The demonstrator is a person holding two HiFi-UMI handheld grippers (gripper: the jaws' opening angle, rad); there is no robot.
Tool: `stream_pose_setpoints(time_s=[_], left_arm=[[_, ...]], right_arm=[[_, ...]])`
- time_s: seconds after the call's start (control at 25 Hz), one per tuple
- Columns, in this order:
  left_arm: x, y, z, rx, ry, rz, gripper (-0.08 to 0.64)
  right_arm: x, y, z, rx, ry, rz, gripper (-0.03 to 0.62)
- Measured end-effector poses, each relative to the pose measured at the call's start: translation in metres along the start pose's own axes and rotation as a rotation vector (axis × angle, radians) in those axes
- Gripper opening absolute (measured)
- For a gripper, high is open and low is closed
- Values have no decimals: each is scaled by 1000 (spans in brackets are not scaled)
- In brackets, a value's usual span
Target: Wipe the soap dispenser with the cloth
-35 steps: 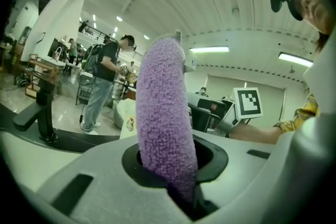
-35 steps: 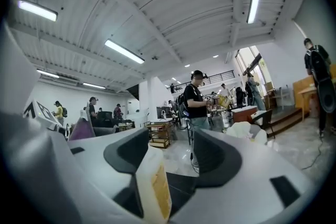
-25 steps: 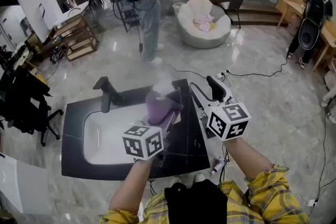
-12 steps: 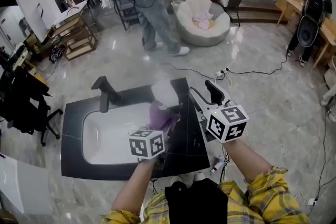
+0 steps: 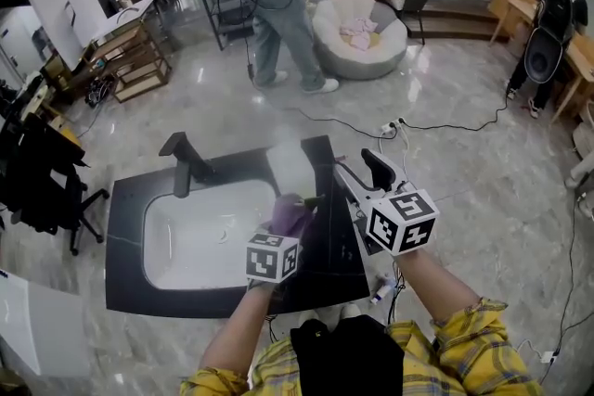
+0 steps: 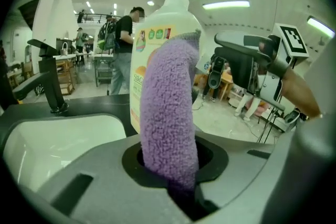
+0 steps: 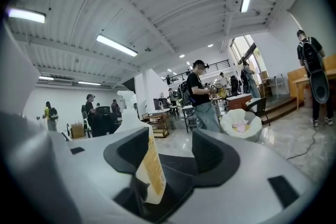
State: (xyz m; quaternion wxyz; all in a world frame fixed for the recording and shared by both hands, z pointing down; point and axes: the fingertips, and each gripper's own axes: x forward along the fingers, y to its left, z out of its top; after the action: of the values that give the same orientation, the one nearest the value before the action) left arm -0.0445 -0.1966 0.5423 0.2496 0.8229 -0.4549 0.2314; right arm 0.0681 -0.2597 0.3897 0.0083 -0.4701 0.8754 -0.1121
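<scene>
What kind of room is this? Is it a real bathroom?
Probably not: it looks like a big open workshop hall. The sink stands alone on a shiny floor, with a beanbag chair, loose cables and people behind it.

You're working in bright, even light from the ceiling strip lights (image 7: pixel 116 45), which throw glare on the glossy floor (image 5: pixel 445 107). Both gripper views bend hard and go black at the corners. The cloth (image 6: pixel 168 113), close to the lens, looks soft; the soap dispenser (image 5: pixel 291 164) is washed out.
</scene>
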Motion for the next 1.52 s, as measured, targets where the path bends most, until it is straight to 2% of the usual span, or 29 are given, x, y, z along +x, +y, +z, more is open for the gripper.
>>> stream_pose_setpoints(time_s=[0.36,0.52,0.64,0.72,0.8,0.92,1.16,1.32,1.52], left_arm=[[15,2,-15,-4,80,-14,57],[21,4,-25,-25,109,-18,57],[17,1,-28,-30,83,-57,57],[8,-9,-22,-24,30,-116,57],[-5,-19,-15,-30,-34,-173,57],[-25,-23,-3,-91,-126,-237,57],[-71,-24,23,-163,-261,-337,57],[-100,-17,37,-176,-350,-336,57],[-119,-5,40,-175,-403,-296,57]], right_arm=[[-3,-1,-9,-15,28,30,249],[-1,3,-9,-46,44,84,249],[1,12,-8,-56,34,144,249],[2,20,-4,-65,19,210,249],[3,30,-1,-80,10,321,249],[10,46,6,-126,19,498,249],[29,73,19,-230,40,725,250],[44,90,27,-221,25,825,250],[60,115,24,-303,84,972,272]])
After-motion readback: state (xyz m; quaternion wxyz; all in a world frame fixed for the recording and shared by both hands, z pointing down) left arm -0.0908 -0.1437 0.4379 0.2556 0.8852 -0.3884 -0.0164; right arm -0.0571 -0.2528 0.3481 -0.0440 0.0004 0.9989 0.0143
